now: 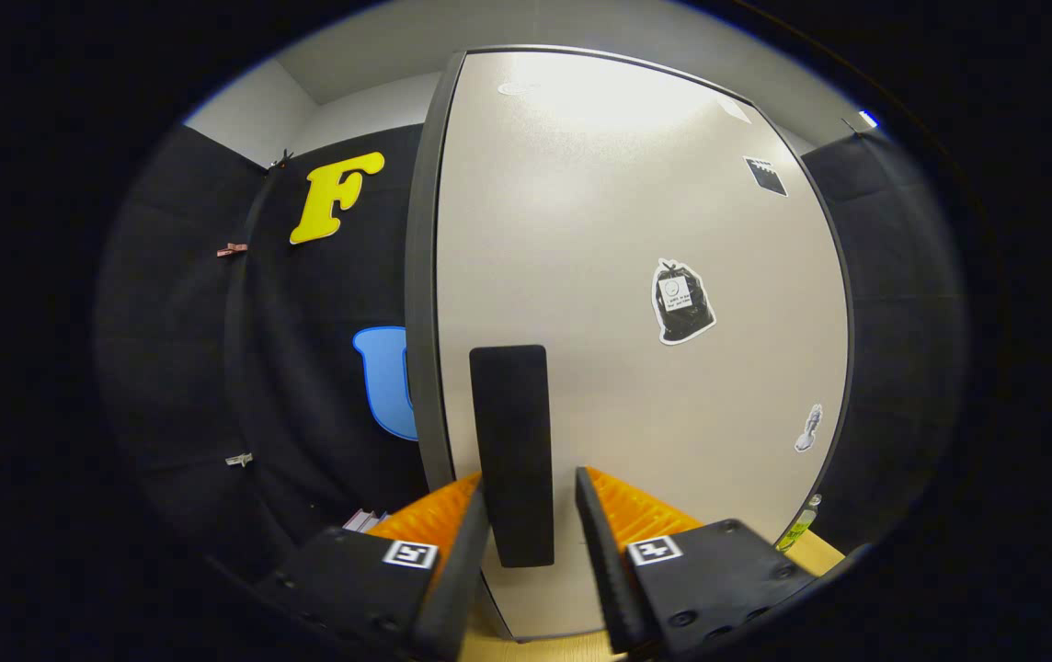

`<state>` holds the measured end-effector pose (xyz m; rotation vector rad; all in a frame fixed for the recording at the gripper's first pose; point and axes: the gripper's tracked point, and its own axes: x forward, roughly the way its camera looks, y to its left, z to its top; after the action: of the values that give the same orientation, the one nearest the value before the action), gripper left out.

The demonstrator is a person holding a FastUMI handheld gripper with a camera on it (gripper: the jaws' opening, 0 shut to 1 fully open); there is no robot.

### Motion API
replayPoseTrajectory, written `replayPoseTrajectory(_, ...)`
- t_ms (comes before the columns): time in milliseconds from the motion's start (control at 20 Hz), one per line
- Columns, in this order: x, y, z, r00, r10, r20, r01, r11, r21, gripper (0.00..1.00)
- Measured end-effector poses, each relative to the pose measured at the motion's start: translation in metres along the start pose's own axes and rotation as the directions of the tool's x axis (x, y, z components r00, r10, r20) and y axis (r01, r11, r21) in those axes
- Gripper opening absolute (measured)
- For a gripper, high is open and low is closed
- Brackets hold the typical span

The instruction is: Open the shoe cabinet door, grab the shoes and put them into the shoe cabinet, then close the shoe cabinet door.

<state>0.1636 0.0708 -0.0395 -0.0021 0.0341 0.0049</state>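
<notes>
black booth wall; pale cabinet door [636, 349], dark handle [512, 441] between parted tool [533, 501] fingers.

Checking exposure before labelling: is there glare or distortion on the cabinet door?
Gripper view: a bright glare patch washes out the top of the pale grey cabinet door; fisheye bends its dark edges; the open tongs straddle the black upright handle, sharply focused.

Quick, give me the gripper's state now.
Gripper: open, fingers either side of the cabinet door's handle, not pressing on it.
</notes>
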Motion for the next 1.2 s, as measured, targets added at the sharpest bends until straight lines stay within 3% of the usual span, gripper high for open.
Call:
replayPoseTrajectory(50, 0.000, 0.000, 0.000, 1.000, -0.005, 0.005, 0.005, 1.000, -0.004, 0.53)
replayPoseTrajectory(150, 0.001, 0.005, -0.001, 1.000, 0.006, -0.004, -0.006, 1.000, -0.003, 0.51)
replayPoseTrajectory(250, 0.009, 0.000, -0.003, 1.000, -0.004, 0.001, 0.004, 1.000, -0.011, 0.36)
replayPoseTrajectory(450, -0.001, 0.001, -0.001, 1.000, -0.014, 0.000, 0.014, 1.000, -0.015, 0.36)
replayPoseTrajectory(500, -0.001, 0.001, -0.002, 1.000, -0.016, -0.002, 0.016, 1.000, -0.017, 0.25)
replayPoseTrajectory(1200, -0.058, -0.011, 0.003, 0.995, 0.085, -0.057, -0.087, 0.995, -0.039, 0.25)
